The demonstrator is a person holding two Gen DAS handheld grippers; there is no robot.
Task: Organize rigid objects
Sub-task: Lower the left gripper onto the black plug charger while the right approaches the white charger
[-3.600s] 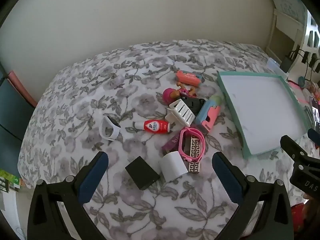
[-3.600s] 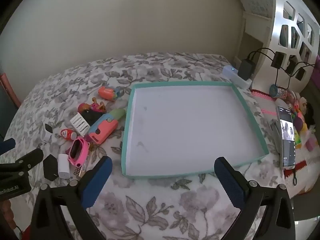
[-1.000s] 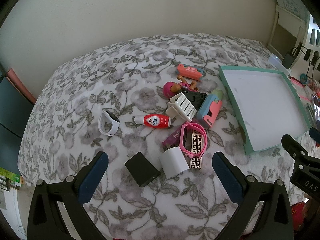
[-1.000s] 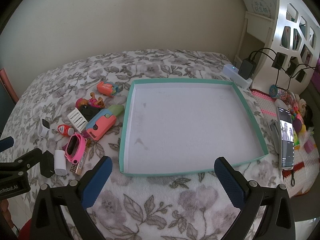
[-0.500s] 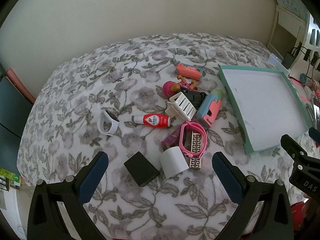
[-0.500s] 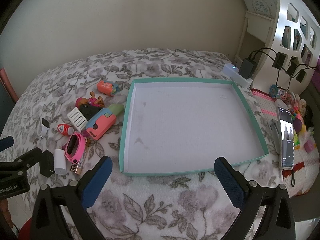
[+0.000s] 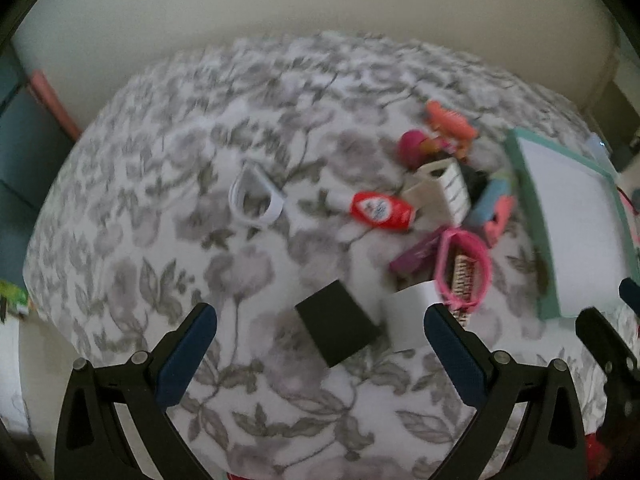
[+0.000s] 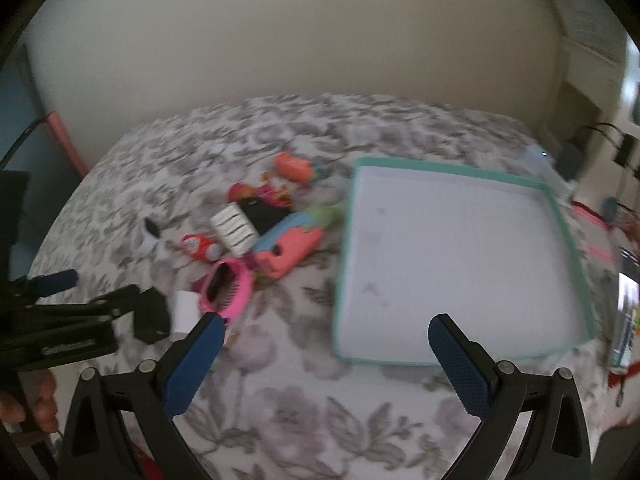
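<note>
Blurred jumble of bright toys beside teal-rimmed tray

- A home bedroom, most likely a child's.
- A bed fills both views, covered in a white spread printed with grey flowers and leaves, set against a plain cream wall.
- Small toys and trinkets lie scattered on the bed, among them a pink watch and a coral toy.
- White cut-out furniture stands at the right, with chargers and cables plugged in beside it.
</note>
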